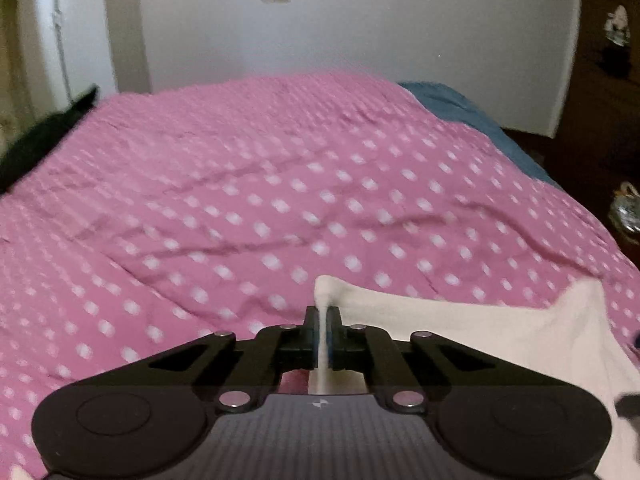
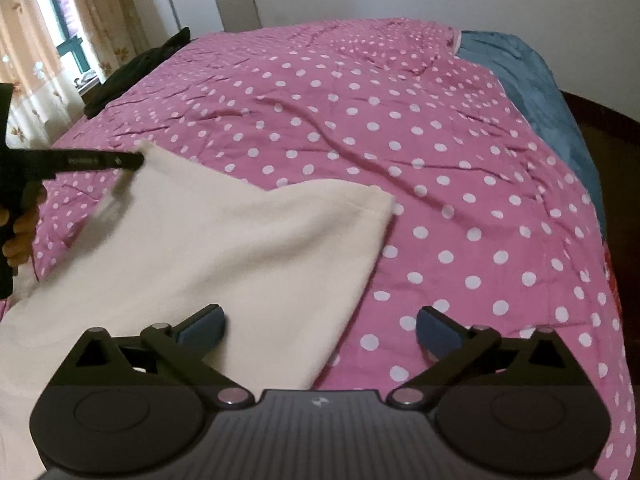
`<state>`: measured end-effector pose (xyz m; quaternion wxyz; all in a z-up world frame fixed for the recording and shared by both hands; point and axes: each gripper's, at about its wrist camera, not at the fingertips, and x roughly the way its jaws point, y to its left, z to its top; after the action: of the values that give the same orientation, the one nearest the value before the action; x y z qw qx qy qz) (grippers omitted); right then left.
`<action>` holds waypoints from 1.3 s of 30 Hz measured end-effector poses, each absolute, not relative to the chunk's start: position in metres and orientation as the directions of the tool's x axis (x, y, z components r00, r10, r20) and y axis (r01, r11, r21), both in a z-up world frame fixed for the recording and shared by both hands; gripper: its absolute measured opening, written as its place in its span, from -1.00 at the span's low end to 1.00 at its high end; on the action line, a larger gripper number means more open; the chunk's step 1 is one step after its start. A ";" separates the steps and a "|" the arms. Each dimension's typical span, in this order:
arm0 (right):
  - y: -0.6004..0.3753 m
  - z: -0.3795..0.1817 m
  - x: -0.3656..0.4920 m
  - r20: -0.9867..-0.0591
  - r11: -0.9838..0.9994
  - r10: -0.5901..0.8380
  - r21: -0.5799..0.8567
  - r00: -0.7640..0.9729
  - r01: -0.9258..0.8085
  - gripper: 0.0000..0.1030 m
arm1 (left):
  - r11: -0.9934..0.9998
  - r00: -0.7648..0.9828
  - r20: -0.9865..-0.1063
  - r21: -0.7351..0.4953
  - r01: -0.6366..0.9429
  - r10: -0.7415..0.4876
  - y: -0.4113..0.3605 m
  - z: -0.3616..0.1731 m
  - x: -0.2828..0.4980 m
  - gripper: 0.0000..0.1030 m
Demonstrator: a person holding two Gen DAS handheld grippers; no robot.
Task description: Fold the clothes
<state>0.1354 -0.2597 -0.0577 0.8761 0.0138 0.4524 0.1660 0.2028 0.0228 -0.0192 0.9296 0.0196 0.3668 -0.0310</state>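
Note:
A cream garment (image 2: 224,248) lies spread on the pink polka-dot bedcover (image 2: 440,152). In the left wrist view my left gripper (image 1: 322,312) is shut on a bunched corner of this cream garment (image 1: 460,320), which trails off to the right. The right wrist view shows the same left gripper (image 2: 138,160) from the side, pinching the garment's far left corner. My right gripper (image 2: 320,320) stands open just above the garment's near right edge, with its blue pads (image 2: 204,326) wide apart and nothing between them.
A dark garment (image 2: 136,68) lies at the bed's far left edge, near the curtained window (image 2: 48,40). A blue blanket (image 2: 532,88) runs along the bed's right side. A white wall (image 1: 320,20) stands behind the bed. A hand (image 2: 18,236) holds the left gripper's handle.

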 end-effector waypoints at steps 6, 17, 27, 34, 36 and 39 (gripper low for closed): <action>-0.269 -0.070 0.145 -0.798 0.934 0.352 0.268 0.489 -0.235 1.00 | 0.999 0.699 -0.715 0.026 0.045 -0.013 0.030 -0.034 0.213 -0.91; -0.283 -0.072 0.159 -0.802 0.909 0.417 0.381 0.428 -0.170 1.00 | 0.997 0.670 -0.738 -0.054 0.063 -0.082 0.029 -0.025 0.197 -0.06; -0.288 -0.025 0.109 -0.762 0.924 0.381 0.301 0.523 -0.235 1.00 | 0.957 0.658 -0.711 -0.073 0.279 -0.246 -0.005 0.013 0.125 0.36; -0.303 0.011 0.036 -0.719 0.942 0.331 0.217 0.611 -0.256 0.98 | 0.869 0.570 -0.720 -0.094 0.486 -0.396 -0.059 0.024 0.067 0.39; -0.304 0.014 0.011 -0.718 0.948 0.310 0.183 0.623 -0.261 0.98 | 0.837 0.549 -0.718 -0.083 0.541 -0.427 -0.073 0.024 0.051 0.42; -0.305 0.008 -0.017 -0.730 0.956 0.274 0.136 0.626 -0.260 0.98 | 0.794 0.536 -0.715 -0.045 0.606 -0.449 -0.092 0.021 0.031 0.44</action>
<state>-0.0168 -0.3050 0.0084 0.9017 0.0084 0.4061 0.1481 0.0313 -0.0924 0.0207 0.8701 0.1045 0.3745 -0.3031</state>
